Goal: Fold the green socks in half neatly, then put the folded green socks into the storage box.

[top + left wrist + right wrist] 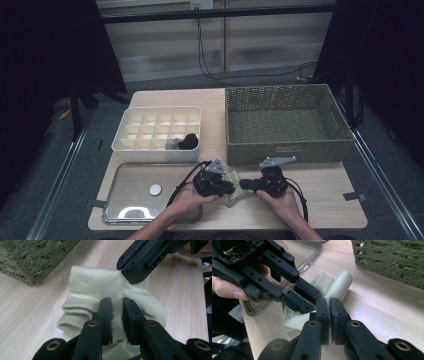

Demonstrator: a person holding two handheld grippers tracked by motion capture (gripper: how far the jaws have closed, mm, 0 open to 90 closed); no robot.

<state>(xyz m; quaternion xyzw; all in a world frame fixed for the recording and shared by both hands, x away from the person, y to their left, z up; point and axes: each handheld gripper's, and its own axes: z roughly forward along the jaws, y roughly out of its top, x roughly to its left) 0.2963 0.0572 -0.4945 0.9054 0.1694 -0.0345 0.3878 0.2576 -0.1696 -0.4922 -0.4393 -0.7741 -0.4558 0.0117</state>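
Observation:
A pale yellow-green sock lies crumpled on the wooden table near its front edge, between my two grippers. My left gripper comes at it from the left. In the left gripper view its jaws are pinched on the sock just past the ribbed cuff. My right gripper faces it from the right. In the right gripper view it is shut on a thin fold of the sock. The two sets of jaws almost meet over the fabric.
A green wicker basket stands at the back right, just beyond the grippers. A white divided box at the back left holds a black sock. A metal tray with a white disc lies at the front left.

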